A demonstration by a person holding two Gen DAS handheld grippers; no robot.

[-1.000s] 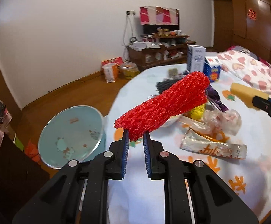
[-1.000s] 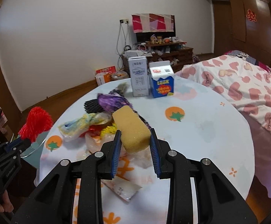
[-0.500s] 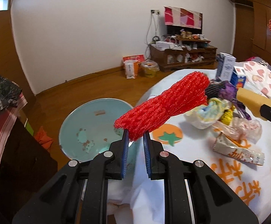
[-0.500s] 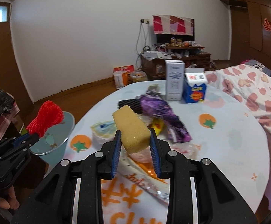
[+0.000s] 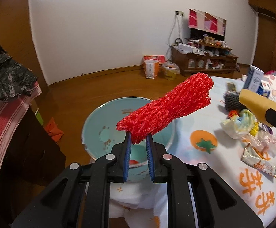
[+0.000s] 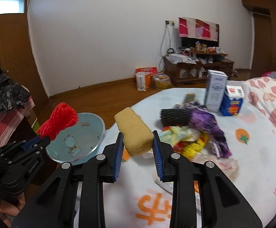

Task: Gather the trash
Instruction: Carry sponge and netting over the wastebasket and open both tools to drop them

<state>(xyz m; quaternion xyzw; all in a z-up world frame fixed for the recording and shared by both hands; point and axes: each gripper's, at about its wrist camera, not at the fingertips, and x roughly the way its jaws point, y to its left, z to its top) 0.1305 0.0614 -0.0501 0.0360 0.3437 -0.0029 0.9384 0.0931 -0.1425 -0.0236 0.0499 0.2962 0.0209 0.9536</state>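
While the left gripper (image 5: 138, 137) is clenched on one end of the red foam net (image 5: 166, 110), the rest of that net juts up and away over the light-blue bin (image 5: 103, 133), whose round mouth lies just beyond the blue pads; the left wrist view looks straight down into the bin and shows flecks on its bottom and something red low inside, which the right wrist view does not reveal. The right gripper (image 6: 138, 144) is clamped on the yellow sponge (image 6: 134, 131), pads pressing both its sides; the sponge is in the air to the right of the bin, above the near edge of the round table (image 6: 251, 161) with its white cloth and orange tomato print. From the right wrist view the left gripper appears at the bin's left side, a bit of a hand (image 6: 6, 207) under it, and the net's end overlaps the bin's rim; the left wrist view in turn catches only the sponge's end and a black finger tip at its right border. The heap of wrappers (image 6: 194, 136), with a black foam net (image 6: 175, 116) and purple foil, lies on the table well to the right of the bin; farther from the bin stand a tall white carton (image 6: 215, 93) and a blue carton (image 6: 232, 102), both upright, seen whole only from the right wrist.
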